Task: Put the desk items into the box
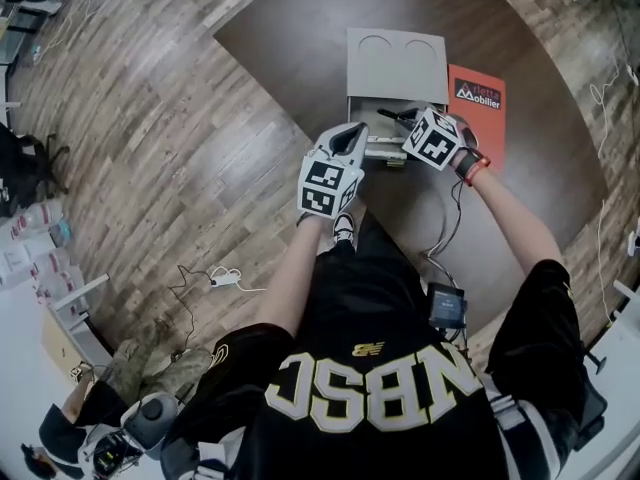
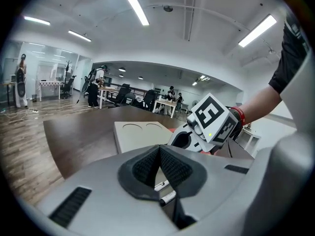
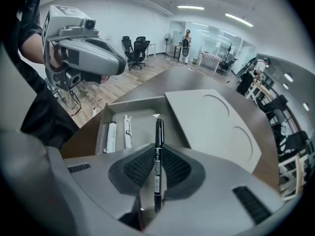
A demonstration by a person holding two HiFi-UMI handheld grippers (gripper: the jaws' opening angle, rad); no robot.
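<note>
Over the open grey box (image 3: 133,103) on a brown table (image 1: 300,38) | right gripper (image 3: 158,154) clamps a black pen (image 3: 159,129) | two white markers (image 3: 111,136) already inside | left gripper (image 2: 160,154) closed, empty | advice: lower the pen flat beside the markers, then release.

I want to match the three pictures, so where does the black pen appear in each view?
Head view: upper centre, the black pen pokes from the right gripper over the open box.
Left gripper view: it cannot be made out.
Right gripper view: centre, upright, clamped between the fingers.
Shared landmark: the grey lid with two round dents.
</note>
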